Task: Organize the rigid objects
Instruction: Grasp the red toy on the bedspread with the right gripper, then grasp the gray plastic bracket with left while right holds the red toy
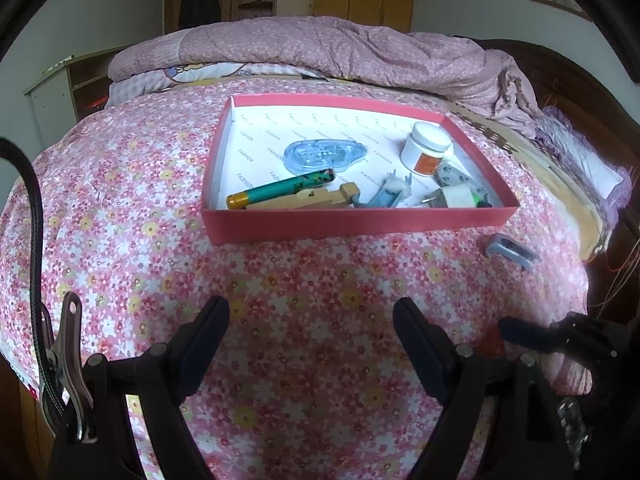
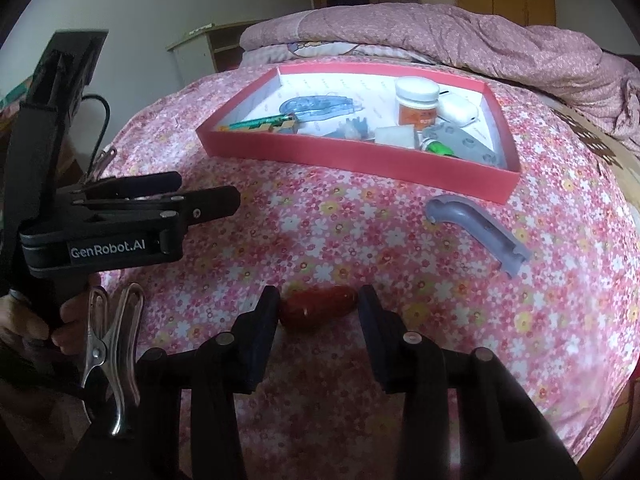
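A red-walled box (image 1: 352,222) (image 2: 360,160) lies on the flowered bedspread and holds several small items: a white jar (image 1: 426,150) (image 2: 416,100), a clear blue tape dispenser (image 1: 320,154), a green tube (image 1: 280,192) and a wooden piece (image 1: 312,200). A grey curved plastic handle (image 1: 510,250) (image 2: 476,232) lies on the bedspread right of the box's near corner. A dark red oval object (image 2: 318,306) lies between the open fingers of my right gripper (image 2: 320,304), the left pad at its end. My left gripper (image 1: 310,320) is open and empty over bare bedspread.
A bunched pink quilt (image 1: 340,48) lies behind the box. The bed's right edge (image 1: 592,240) drops off past the grey handle. My left gripper also shows in the right wrist view (image 2: 200,196), at the left.
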### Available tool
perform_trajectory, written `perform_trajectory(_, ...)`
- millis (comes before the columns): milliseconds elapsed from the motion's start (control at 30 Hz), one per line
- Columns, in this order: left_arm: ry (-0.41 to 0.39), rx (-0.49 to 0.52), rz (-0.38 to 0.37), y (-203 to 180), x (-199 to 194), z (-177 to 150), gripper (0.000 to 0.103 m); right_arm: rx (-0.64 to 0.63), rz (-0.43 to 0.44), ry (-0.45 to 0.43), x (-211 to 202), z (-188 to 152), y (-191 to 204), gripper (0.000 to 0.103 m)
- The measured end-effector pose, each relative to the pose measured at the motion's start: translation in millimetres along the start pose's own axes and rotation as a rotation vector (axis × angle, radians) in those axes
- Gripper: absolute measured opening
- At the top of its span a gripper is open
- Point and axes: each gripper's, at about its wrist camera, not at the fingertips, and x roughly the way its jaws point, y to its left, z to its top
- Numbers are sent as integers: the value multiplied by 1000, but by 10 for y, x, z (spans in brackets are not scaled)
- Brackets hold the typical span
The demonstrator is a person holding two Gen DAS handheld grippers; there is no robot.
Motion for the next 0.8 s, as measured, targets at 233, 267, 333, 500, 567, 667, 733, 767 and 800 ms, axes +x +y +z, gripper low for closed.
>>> perform_trajectory(233,3,24,-53,-223,1,19,87,101,-56,-35,-207,-7,-371,41)
perform_trajectory(267,2,23,-62,-255,3,22,87,112,-76,-42,-241,-7,-435,41)
perform_trajectory(333,9,27,-91,-352,15,40,87,131,-108,-53,-289,-5,-532,41)
perform_trajectory(500,30,100,-133,-688,86,93,87,198,-168,-72,-379,33,-831,41)
perform_trajectory(567,47,141,-149,-831,135,109,87,225,-176,-82,-422,37,-951,41)
perform_trajectory(667,63,169,-183,-1025,205,131,87,247,-190,-97,-483,37,-1078,41)
perform_trajectory(733,72,178,-209,-1138,248,153,87,254,-199,-105,-509,50,-1140,41)
perform_trajectory(767,76,183,-222,-1200,275,170,87,258,-206,-108,-522,54,-1175,41)
perform_trajectory(800,79,185,-231,-1246,295,184,87,263,-211,-109,-528,61,-1207,41)
